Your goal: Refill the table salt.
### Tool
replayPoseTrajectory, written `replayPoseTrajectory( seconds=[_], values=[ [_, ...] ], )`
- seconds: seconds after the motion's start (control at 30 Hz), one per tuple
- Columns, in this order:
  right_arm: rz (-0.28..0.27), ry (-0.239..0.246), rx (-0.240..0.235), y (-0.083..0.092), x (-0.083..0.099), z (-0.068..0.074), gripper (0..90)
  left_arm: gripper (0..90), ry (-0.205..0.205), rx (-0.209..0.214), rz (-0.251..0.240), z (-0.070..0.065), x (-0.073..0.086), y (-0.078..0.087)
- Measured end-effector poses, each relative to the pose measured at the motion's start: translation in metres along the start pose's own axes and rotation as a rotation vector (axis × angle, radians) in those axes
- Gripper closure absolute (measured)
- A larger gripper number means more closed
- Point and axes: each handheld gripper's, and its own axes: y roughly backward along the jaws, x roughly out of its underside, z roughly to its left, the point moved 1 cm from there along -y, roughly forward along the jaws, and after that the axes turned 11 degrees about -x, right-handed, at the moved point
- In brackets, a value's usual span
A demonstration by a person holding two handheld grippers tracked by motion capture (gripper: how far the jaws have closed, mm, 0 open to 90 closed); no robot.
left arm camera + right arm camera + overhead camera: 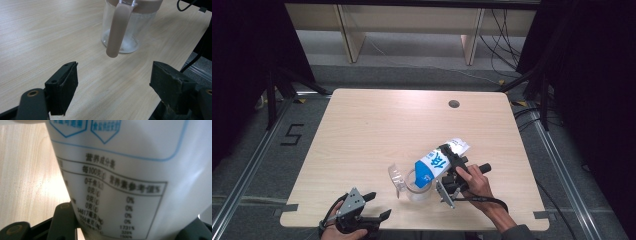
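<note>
Nearest the table's front edge, the left gripper [379,206] sits low with its jaws spread wide and nothing between them, aimed at the clear jug [128,30] just ahead. That jug [412,182] stands upright near the front middle of the table [362,130], handle toward the left gripper. It looks like rigid clear plastic, so probably light and a bit slick; the handle is the obvious spot to grab.

Just past it, the right gripper [443,159] is clamped across the middle of a white-and-blue pouch [437,162], tipped mouth-down over the jug's rim. In the right gripper view the pouch [130,177] bulges between the jaws, so it's soft and will squish; I'd hold it mid-body and gently.
</note>
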Motion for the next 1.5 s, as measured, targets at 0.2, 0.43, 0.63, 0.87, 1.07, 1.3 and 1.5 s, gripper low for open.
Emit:
replayPoseTrajectory(
  seconds=[0.2,0.43,0.63,0.87,1.07,1.3,1.5],
  values=[
    [-0.004,0.001,0.006,-0.0002,0.0001,-0.0001,48.3,21.7,0.000,0.000,0.000,0.0000,0.0000,0.0000],
    [-0.011,0.010,0.021,-0.0006,-0.0001,-0.0002,48.4,21.7,0.001,0.000,-0.001,0.0001,0.0000,0.0000],
    [0.009,0.023,0.014,0.0005,-0.0006,-0.0007,48.4,21.7,-0.004,-0.001,0.000,0.0002,-0.0001,0.0000],
    [0.006,0.007,0.029,0.0012,-0.0010,0.0008,49.0,21.7,0.000,-0.001,0.000,0.0000,0.0000,0.0000],
    [0.004,0.028,0.019,0.0005,-0.0008,-0.0007,49.1,21.7,-0.017,0.000,-0.003,0.0010,-0.0004,0.0003],
    [-0.002,0.065,0.027,0.0004,-0.0016,-0.0027,49.1,21.7,-0.016,0.001,-0.005,0.0010,-0.0004,0.0003],
    [0.009,0.038,0.025,0.0015,-0.0016,-0.0005,49.3,21.7,-0.008,0.001,-0.003,0.0004,-0.0001,0.0002]
  ],
)
